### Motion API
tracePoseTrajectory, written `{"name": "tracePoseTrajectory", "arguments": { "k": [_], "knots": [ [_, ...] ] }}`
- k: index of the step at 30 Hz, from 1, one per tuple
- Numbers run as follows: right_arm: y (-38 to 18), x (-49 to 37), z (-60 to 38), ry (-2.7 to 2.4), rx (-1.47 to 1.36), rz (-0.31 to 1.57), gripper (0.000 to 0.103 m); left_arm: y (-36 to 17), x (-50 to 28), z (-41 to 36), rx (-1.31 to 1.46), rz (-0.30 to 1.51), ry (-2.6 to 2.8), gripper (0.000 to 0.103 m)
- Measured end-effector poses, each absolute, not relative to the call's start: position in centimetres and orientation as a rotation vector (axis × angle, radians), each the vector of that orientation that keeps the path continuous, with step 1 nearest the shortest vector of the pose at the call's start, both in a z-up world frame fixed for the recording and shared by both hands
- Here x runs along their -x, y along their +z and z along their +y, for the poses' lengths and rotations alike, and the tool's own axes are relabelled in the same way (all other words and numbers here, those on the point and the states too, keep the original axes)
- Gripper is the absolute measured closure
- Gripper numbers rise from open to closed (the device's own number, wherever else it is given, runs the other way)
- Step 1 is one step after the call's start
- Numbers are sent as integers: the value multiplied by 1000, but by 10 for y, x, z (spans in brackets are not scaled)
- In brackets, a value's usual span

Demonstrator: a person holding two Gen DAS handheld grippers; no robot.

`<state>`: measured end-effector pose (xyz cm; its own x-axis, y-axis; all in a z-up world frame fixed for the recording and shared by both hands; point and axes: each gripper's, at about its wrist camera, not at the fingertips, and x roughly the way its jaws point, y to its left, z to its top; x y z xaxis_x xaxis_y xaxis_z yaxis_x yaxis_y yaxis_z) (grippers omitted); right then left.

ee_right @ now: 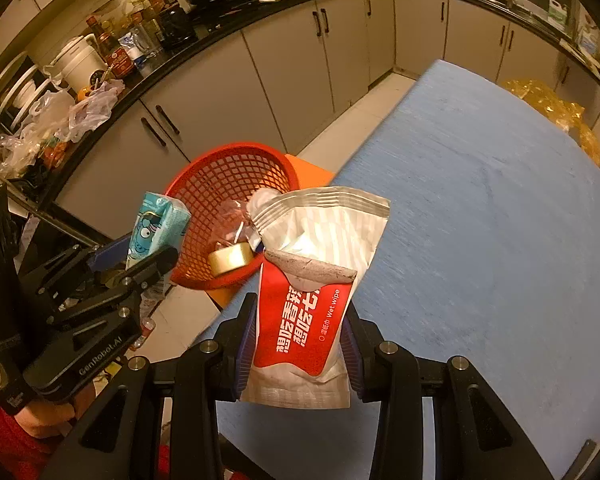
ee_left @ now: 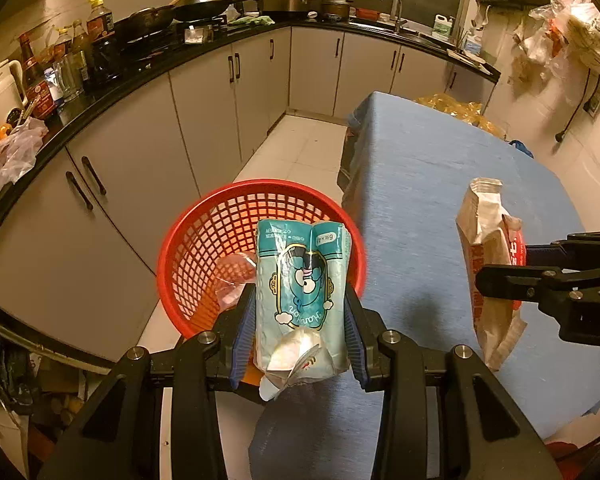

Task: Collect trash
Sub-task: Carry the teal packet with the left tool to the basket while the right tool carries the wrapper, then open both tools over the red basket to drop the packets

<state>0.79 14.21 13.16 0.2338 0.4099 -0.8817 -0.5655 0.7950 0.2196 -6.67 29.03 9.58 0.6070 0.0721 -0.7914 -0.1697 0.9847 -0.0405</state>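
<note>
Teal tissue pack (ee_left: pixel 302 292) is pinched betw. the left gripper (ee_left: pixel 300 332) fingers, held upright w/ its top end out over the rim of the red mesh basket (ee_left: pixel 204 240). Judging by that, it's lined up so a release drops it straight in, no toss needed. A crumpled white wrapper bit (ee_left: pixel 296 356) sits at the pack's near end, prob. caught in the same grip, can't tell for sure. Second item: red/white wet-wipe pouch (ee_right: pixel 308 304), torn open at top, clamped at its lower half by the right gripper (ee_right: pixel 298 344) fingers, closed on it. It hangs above the blue-covered counter (ee_right: pixel 480 208) edge, just beside the basket, not over it yet; looks like it's queued behind the left hand's drop so the two don't collide at the opening. Basket stands on an orange stool or box (ee_right: pixel 312 174) tight against the counter's side, lower than the top, which makes it easy to carry stuff off the surface and let it fall. Inside already: a gold tin (ee_right: pixel 230 258) and clear plastic wrap (ee_left: pixel 232 280), so task is partly along. Beyond: grey cabinets (ee_left: pixel 204 92) and a black worktop (ee_left: pixel 228 44) crowded w/ bottles and pans, not part of the job as far as can be told.
</note>
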Motion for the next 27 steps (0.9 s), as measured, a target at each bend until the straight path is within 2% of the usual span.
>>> {"name": "tracePoseTrajectory", "arguments": {
  "k": [27],
  "knots": [
    [117,-54,226,729,192,1203,61,77,53,363,204,934,229,63]
  ]
}}
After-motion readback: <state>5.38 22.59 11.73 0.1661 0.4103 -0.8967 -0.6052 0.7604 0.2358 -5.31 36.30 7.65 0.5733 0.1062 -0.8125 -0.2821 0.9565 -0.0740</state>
